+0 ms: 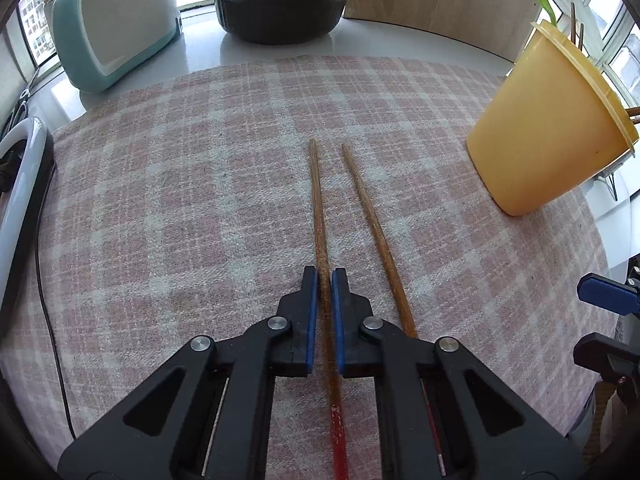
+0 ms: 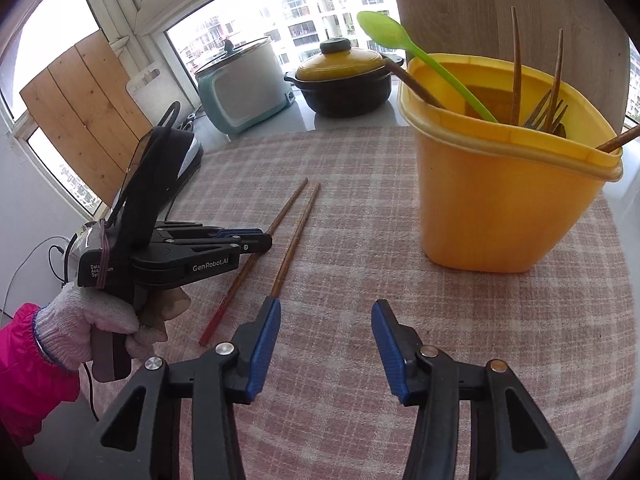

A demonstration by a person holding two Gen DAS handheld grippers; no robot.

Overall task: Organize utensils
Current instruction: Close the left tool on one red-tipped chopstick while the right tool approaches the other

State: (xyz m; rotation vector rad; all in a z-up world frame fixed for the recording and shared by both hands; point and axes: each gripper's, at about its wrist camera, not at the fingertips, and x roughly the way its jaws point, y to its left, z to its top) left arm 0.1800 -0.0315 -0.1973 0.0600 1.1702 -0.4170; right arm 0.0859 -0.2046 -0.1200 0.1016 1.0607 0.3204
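Left gripper, low centre of the left wrist view, is clamping its blue pads on the left chopstick, jaws nearly closed. Right gripper is standing about half open at the bottom of the right wrist view, nothing between the pads; its left pad is sitting over the near end of the right chopstick. Both chopsticks are lying on the checked cloth, long axes running away from the cameras, side by side, red handle ends nearest. "GenRobot.AI" is showing on the left gripper's body. Yellow utensil cup is standing upper right, holding a green spoon.
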